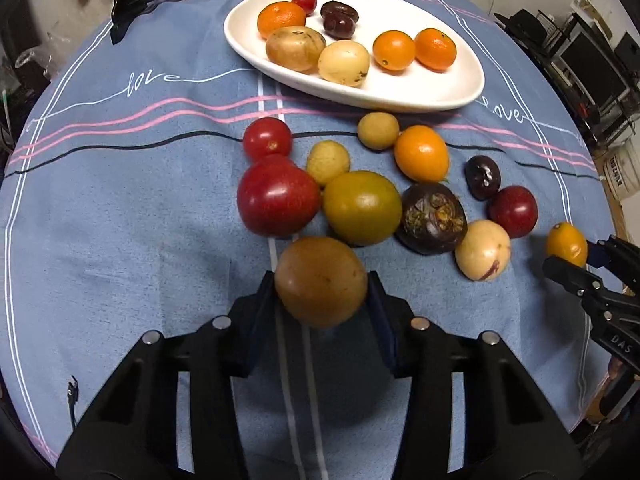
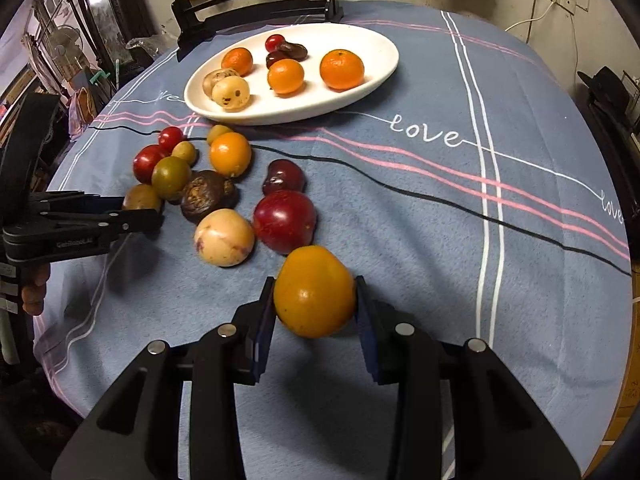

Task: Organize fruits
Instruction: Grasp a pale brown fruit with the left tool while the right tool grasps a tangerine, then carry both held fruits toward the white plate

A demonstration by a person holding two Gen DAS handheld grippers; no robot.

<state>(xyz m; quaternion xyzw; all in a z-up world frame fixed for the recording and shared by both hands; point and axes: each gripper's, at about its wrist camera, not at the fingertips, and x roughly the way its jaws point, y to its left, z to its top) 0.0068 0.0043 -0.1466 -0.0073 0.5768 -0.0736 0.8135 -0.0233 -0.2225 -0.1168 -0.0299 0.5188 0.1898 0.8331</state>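
Observation:
My left gripper (image 1: 321, 280) is shut on a round yellow-brown fruit (image 1: 320, 282), both pads against its sides, low over the blue tablecloth. My right gripper (image 2: 315, 296) is shut on an orange citrus fruit (image 2: 314, 292). Each gripper also shows in the other view: the right gripper (image 1: 576, 256) at the right edge, the left gripper (image 2: 140, 210) at the left. A white oval plate (image 1: 440, 94) (image 2: 304, 110) at the back holds several oranges, pale fruits, dark fruits and a cherry tomato. Loose fruit lies in front of it, including a red fruit (image 1: 276, 196), a green-yellow fruit (image 1: 362, 208) and a dark mangosteen (image 1: 434, 218).
A black stand (image 2: 192, 20) rises at the table's far edge behind the plate. The round table's edge curves close on both sides, with shelves and clutter (image 1: 592, 60) beyond it. A person's fingers (image 2: 34, 292) show under the left gripper's handle.

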